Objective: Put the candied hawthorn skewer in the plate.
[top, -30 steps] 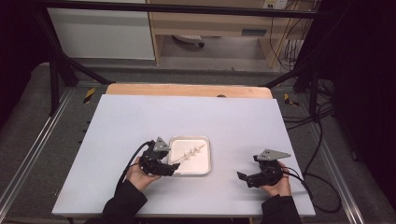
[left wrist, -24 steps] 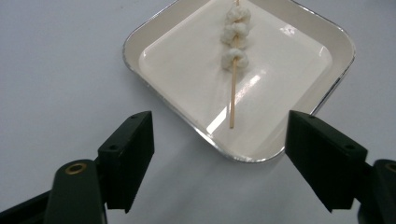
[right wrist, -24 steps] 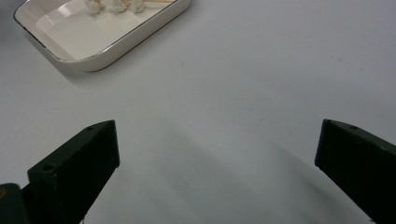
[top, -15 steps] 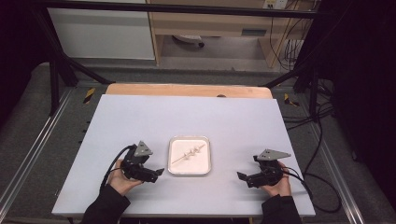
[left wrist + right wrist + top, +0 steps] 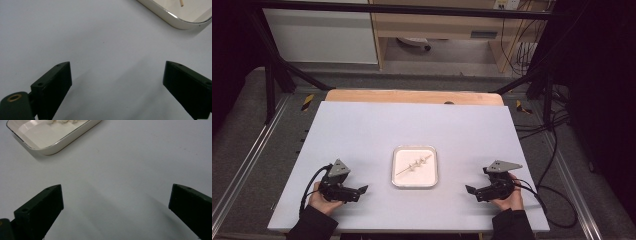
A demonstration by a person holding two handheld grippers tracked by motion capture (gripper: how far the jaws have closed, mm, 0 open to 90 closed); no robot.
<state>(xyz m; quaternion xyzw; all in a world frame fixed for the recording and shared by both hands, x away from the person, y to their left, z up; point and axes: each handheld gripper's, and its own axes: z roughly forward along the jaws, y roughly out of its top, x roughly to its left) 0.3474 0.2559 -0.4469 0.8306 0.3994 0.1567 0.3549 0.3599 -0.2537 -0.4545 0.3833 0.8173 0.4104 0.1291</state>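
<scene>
1. Quick status. My left gripper (image 5: 360, 190) is parked on the table (image 5: 362, 130) down at my near-left. Its jaws have just been opening and now stand wide, with nothing between them. In the left gripper view all I get between them is bare tabletop.

2. My right gripper (image 5: 470, 190) is over at the near-right. Jaws spread wide too, empty, with plain table in front of them.

3. The thing I'm working with is the skewer (image 5: 413, 165). It's lying slantwise inside the white tray (image 5: 398, 181), which sits in the middle of the table between my two hands. A few pale lumps are threaded on the stick. I can't tell what they are from here.

4. The tray is well apart from the left gripper and a bit apart from the right. The left gripper view catches one corner of it (image 5: 175, 22) with the bare tip of the skewer (image 5: 181, 3) poking in. The right gripper view shows another corner (image 5: 50, 148) with the lumps at the top edge.

5. How far along? My read: the skewer is loaded and set down in the tray, and both hands are off it. So the placing part looks done.

6. What's left, if anything, I honestly can't judge. Nothing else is lying on the table to thread or move. It looks pretty much wrapped up to me.
</scene>
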